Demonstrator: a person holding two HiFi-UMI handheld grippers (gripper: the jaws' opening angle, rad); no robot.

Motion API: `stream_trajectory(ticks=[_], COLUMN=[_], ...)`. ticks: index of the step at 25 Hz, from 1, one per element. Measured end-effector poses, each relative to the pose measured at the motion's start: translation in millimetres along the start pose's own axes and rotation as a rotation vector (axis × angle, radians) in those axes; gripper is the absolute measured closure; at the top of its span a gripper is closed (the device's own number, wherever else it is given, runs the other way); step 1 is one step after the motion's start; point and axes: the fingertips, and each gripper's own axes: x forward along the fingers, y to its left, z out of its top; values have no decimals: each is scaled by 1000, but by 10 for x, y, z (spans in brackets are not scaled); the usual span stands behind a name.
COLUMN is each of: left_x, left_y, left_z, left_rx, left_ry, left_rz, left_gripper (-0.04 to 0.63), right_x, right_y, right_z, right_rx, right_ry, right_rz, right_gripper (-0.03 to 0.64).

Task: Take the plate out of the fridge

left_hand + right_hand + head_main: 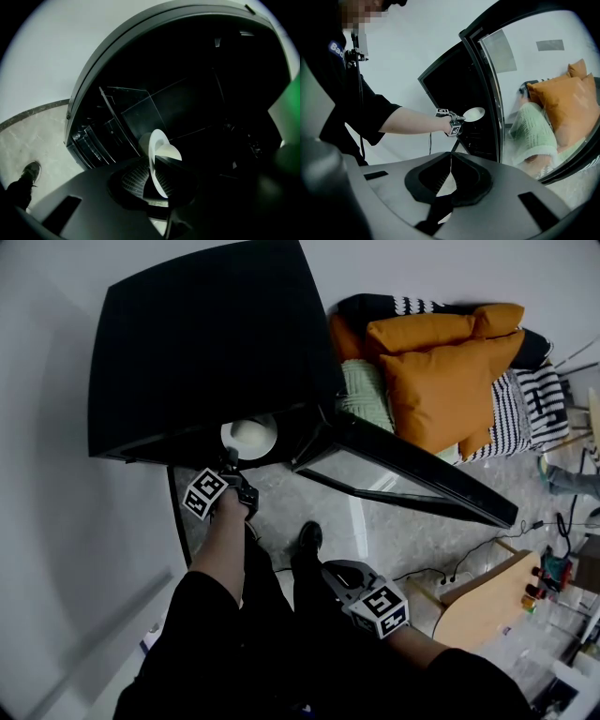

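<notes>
A white plate [251, 437] sits at the mouth of the black fridge [197, 343], whose glass door [394, 470] swings open to the right. My left gripper [228, 458] is shut on the plate's near rim. In the left gripper view the plate [158, 152] stands edge-on between the jaws of the left gripper [157, 177], with dark shelves behind. The right gripper view shows the plate [473, 114] held out level from the left gripper [461, 119] in front of the fridge [450, 84]. My right gripper [451, 157] hangs low by my body [330, 570], shut and empty.
A sofa with orange cushions [441, 371] and a green knitted blanket [366, 395] stands right behind the open door. A wooden table [487, 601] and floor cables [469, 554] lie at lower right. My shoe [30, 171] is on the pale floor.
</notes>
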Motion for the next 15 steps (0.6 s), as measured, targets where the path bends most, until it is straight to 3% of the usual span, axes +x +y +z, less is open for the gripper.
stream_trajectory(ticks=[4,10,15], left_x=[-3,-73,-170], left_y=[0,-114,-176], left_z=[-6,-15,-55], left_rx=[-47,-165,-209], left_ry=[-5,-31,-44], left_rz=[-10,-98,-143], left_gripper=[562,583,584], right_x=[-15,-32,-67], right_y=[-36,-63,-57], right_z=[-6,36,111], right_rx=[9,17,7], right_ry=[1,-9,-14], right_rz=[-11,-10,-4], right_gripper=[606,606,606])
